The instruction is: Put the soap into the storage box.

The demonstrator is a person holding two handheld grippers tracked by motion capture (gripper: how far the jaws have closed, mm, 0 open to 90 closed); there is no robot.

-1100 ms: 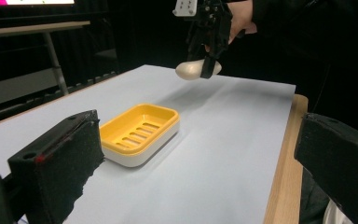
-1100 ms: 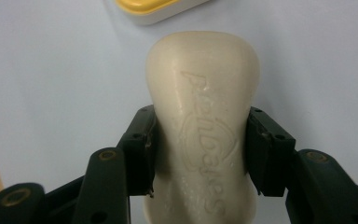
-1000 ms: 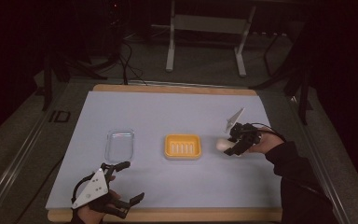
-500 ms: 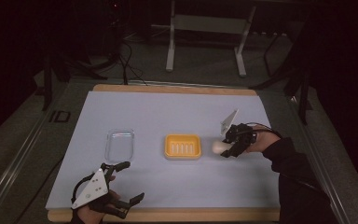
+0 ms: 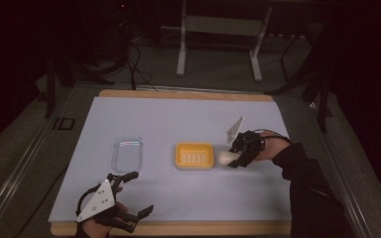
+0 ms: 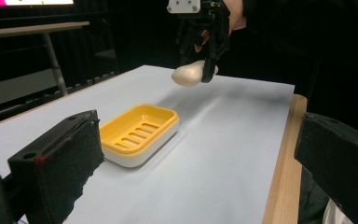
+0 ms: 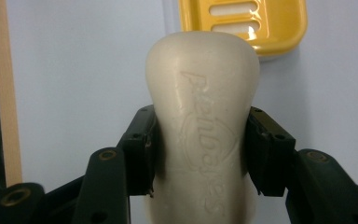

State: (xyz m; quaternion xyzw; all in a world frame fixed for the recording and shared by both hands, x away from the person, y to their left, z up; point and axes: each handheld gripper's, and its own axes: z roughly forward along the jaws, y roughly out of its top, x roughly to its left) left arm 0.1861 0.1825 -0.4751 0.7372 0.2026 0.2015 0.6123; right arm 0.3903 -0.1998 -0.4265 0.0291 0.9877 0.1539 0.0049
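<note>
1. Viewing from the high camera: the right gripper [image 5: 234, 159] was clamped on the soap [image 5: 225, 157], held above the table [image 5: 178, 119] just right of the yellow dish [image 5: 194, 155]. The dish lay to the gripper's left, its long axis running across the table. The right hand [image 5: 268, 148] was by far the nearer to it. The left gripper [image 5: 138, 196] sat near the front edge, well apart from the dish, jaws spread and empty. A clear tray [image 5: 128, 154] lay left of the dish, untouched.

2. Left gripper view: both jaws stood wide apart with nothing between them. The dish [image 6: 137, 133] lay ahead on the table; the soap [image 6: 189, 74] hung clear of the surface beyond it, pinched in the right gripper [image 6: 200, 67], pointing down.

3. Right gripper view: the jaws pressed on both long sides of the soap [image 7: 203, 130], whose long axis ran straight out from the gripper. The dish [image 7: 242, 21] lay just beyond the soap's free end, offset a little to one side. Judged next need: a short carry forward over the dish before lowering.
</note>
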